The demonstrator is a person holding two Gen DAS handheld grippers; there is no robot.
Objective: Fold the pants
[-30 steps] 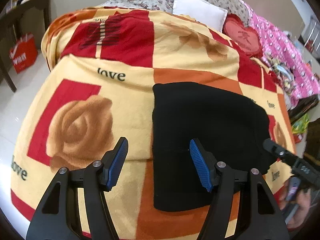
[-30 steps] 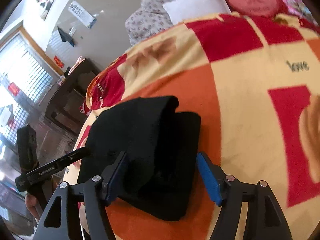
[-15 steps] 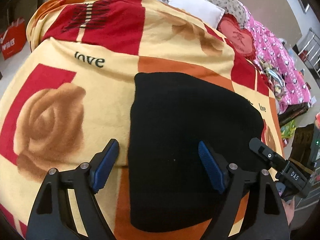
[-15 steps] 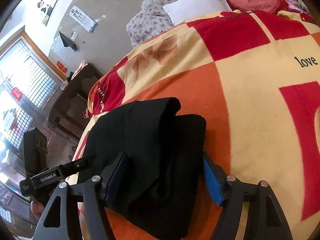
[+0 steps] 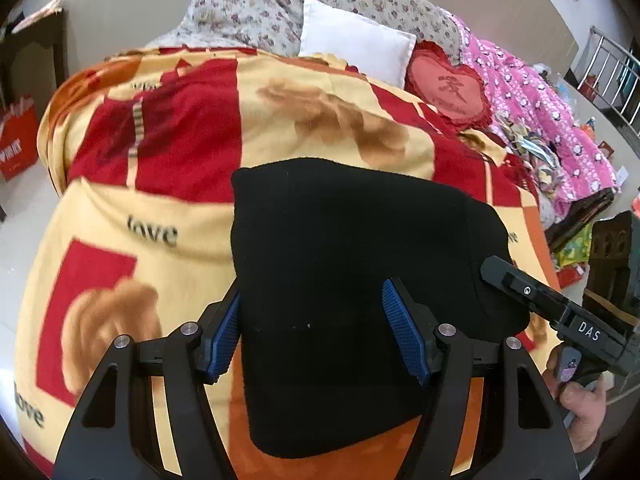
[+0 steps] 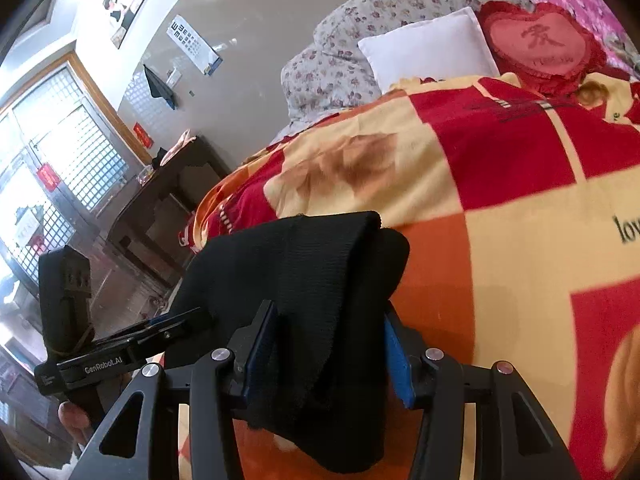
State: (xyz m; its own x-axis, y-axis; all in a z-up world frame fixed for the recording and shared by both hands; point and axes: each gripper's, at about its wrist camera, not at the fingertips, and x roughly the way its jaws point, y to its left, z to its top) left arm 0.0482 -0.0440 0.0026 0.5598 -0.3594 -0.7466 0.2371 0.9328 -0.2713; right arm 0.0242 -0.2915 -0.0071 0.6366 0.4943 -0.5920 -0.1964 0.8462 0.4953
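The black pants lie folded into a thick rectangle on the rose-patterned blanket. My left gripper is open, its blue pads either side of the near left part of the bundle. My right gripper is open around the bundle's stacked end, with folded layers between its pads. The right gripper also shows at the bundle's right edge in the left wrist view. The left gripper shows at the left in the right wrist view.
A white pillow, a red heart cushion and a pink quilt lie at the head and far side of the bed. A dark wooden table stands beside the bed near the window. A red bag sits on the floor.
Both grippers have moved in around the folded pants; the bundle now sits between each pair of pads. The jaws of both have narrowed somewhat.
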